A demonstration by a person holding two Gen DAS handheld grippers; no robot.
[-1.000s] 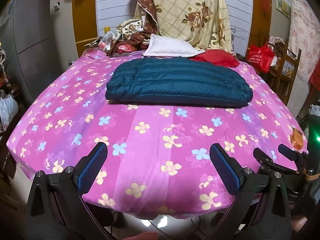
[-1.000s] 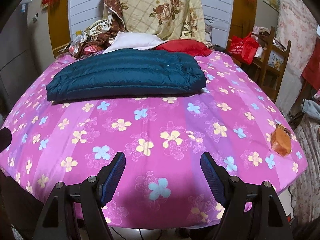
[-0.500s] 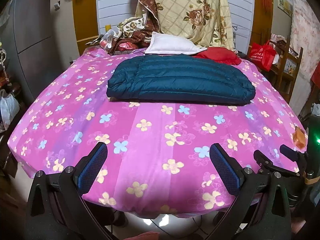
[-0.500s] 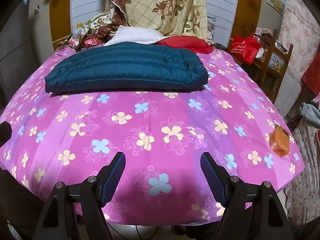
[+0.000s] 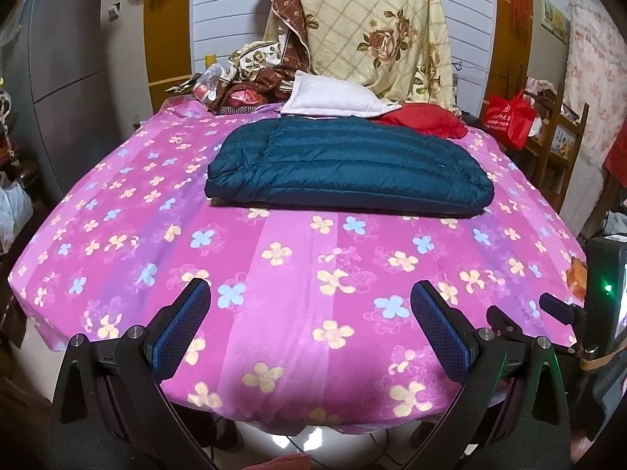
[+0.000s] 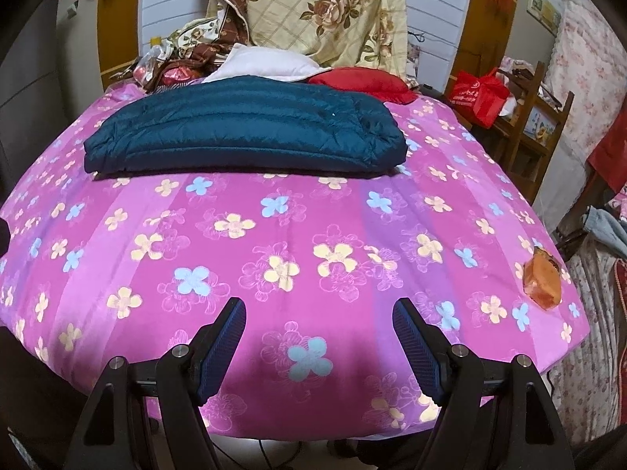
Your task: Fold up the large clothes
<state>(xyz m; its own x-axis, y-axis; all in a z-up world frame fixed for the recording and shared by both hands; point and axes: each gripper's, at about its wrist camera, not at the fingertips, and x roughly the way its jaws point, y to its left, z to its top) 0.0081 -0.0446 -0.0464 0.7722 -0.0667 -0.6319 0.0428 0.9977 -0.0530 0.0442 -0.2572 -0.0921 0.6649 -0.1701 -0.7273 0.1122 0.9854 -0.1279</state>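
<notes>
Left gripper [image 5: 309, 297] and right gripper [image 6: 319, 311] tilt down over the bed's [image 5: 117, 203] near edge, jaws spread, empty. Folded jacket [image 5: 348, 168] lies at 12 o'clock.

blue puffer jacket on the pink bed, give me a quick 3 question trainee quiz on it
1. True or false: the blue puffer jacket lies folded on the flowered sheet.
2. What touches the jacket's far edge? A) white pillow B) orange packet C) red bag
3. Are the left tongs and right tongs holding anything?

Key: 1 true; 2 A, the white pillow; 3 no, both open and empty.
</notes>
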